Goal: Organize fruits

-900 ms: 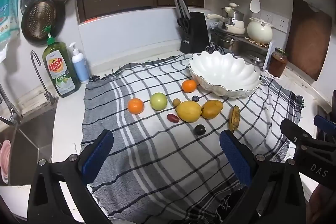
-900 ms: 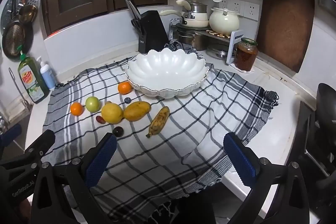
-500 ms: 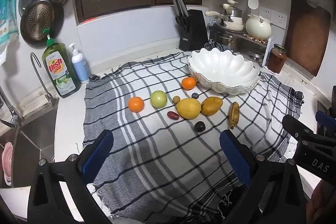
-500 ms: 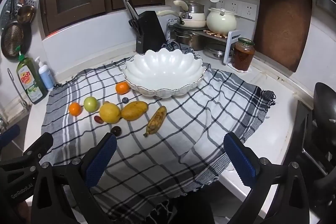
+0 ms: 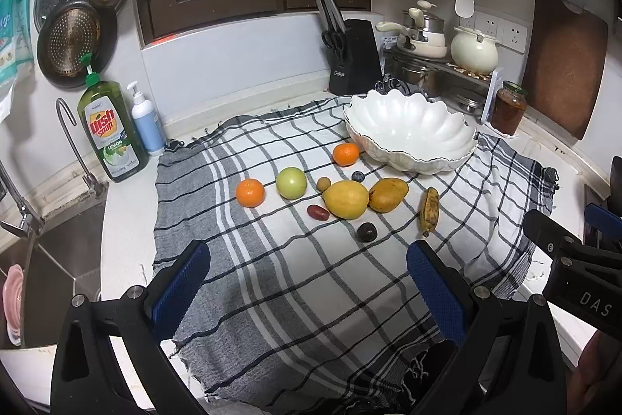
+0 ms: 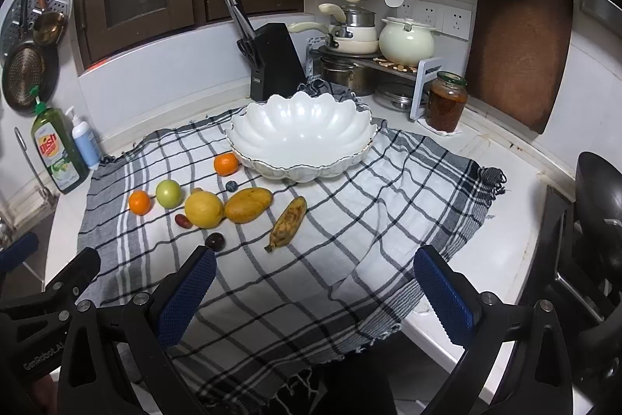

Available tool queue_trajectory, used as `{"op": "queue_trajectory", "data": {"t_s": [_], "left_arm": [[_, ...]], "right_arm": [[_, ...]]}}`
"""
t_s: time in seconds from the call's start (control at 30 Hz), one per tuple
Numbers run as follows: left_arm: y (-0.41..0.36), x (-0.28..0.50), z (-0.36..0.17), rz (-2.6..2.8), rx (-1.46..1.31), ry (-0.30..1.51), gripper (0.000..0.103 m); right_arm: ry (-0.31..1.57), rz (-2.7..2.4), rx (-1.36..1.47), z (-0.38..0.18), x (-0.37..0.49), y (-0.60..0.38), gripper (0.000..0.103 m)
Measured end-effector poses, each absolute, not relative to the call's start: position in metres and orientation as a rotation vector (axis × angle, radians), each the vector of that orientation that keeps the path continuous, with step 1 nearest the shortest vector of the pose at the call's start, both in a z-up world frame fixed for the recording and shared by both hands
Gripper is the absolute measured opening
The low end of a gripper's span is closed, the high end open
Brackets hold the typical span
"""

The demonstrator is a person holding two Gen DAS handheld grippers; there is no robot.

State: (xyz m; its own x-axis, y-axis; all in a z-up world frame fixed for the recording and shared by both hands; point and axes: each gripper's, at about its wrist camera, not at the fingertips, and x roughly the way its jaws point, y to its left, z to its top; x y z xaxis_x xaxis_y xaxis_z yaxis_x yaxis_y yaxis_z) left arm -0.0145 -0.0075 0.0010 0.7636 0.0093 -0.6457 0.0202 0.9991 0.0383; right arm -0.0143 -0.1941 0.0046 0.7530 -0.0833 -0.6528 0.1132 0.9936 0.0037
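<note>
hovering above the near edge of the checked cloth (image 5: 295, 298), the left gripper (image 5: 307, 282) and the right gripper (image 6: 315, 282) both stand with jaws spread wide and nothing between them, tilted down toward the fruit, which suits a moment of choosing before any pick. the white scalloped bowl (image 6: 248, 139) sits empty at the far side of the cloth and is the likely home for the fruit, so every piece is told from it. one orange (image 6: 226, 164) lies just in front of the bowl's left rim, with a small dark berry (image 6: 231, 186) beside it. further from the bowl and nearer the grippers lie the mango (image 6: 248, 204), the big yellow citrus (image 6: 203, 209) touching it, and a spotted banana (image 6: 288, 220) below the bowl's front. left of the bowl and well apart rest a green apple (image 6: 168, 193) and a second orange (image 6: 139, 202). a red date-like fruit (image 6: 182, 220) and a dark plum (image 6: 214, 241) sit farthest from the bowl. all lie in the open with room around most, probably to give the wide jaws room.
</note>
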Motion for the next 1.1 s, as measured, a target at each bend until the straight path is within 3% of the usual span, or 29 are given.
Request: {"op": "queue_trajectory", "data": {"t_s": [1.1], "left_arm": [[-0.0086, -0.018, 0.0034, -0.011, 0.043, 0.706, 0.103]], "right_arm": [[0.707, -0.109, 0.046, 0.0038, -0.0188, -0.1942, 0.103]]}}
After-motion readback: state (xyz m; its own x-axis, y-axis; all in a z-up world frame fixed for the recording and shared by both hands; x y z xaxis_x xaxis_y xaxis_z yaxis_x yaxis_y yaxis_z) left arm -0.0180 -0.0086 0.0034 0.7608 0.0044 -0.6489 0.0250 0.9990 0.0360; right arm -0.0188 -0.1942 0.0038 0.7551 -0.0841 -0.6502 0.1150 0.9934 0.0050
